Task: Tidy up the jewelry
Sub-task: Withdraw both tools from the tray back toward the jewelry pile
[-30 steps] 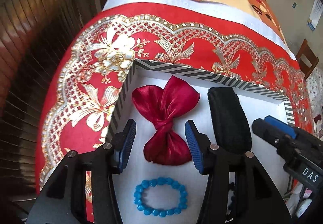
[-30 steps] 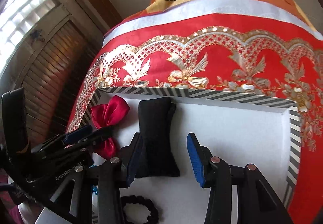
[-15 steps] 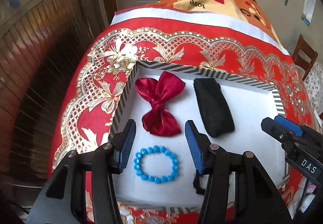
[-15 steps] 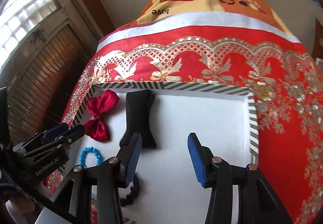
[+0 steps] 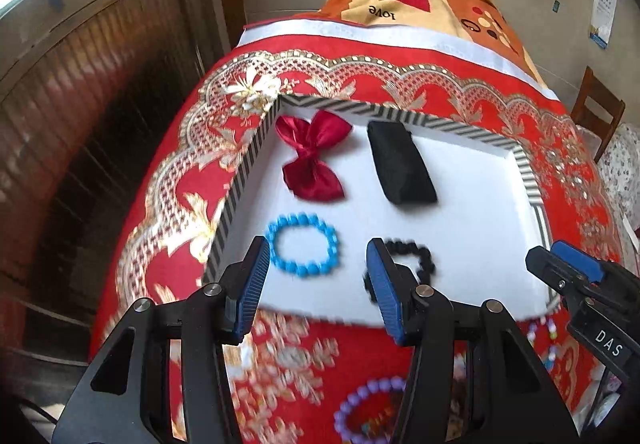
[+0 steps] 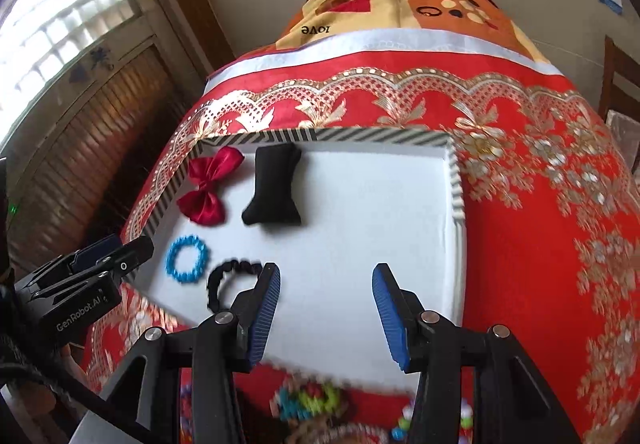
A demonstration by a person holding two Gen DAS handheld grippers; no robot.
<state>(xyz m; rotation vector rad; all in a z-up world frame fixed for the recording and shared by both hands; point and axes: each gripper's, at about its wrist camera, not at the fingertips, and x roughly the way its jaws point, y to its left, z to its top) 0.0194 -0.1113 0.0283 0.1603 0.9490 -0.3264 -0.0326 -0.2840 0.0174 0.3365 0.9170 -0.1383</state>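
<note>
Both grippers hang above the near edge of a white tray with a black-and-white striped rim [image 5: 248, 159], which sits on a red and gold embroidered cloth [image 6: 540, 228]. The left gripper [image 5: 316, 292] has its blue-padded jaws standing apart with nothing between them, and the right gripper [image 6: 326, 308] is likewise parted and empty. Four pieces already lie in the tray: a red satin bow [image 5: 312, 155] at the far left, a black fabric bow [image 5: 400, 167] just right of it, a blue bead bracelet [image 5: 302, 250] at the near left, and a black bead bracelet [image 5: 408, 260] beside that. The right half of the tray is bare. Outside the tray, on the cloth close under the grippers, more pieces wait: a purple bead bracelet [image 5: 372, 408] below the left gripper and a blurred cluster of multicoloured beads [image 6: 308, 404] below the right one. The step in hand looks like fetching the next loose piece. To do it well, each gripper should come down squarely over one bracelet, straddle a single strand of beads instead of the whole ring, and close gently so the beads do not squirt sideways. Then set it in the bare right part, in line with the existing rows and clear of the pieces already placed.
</note>
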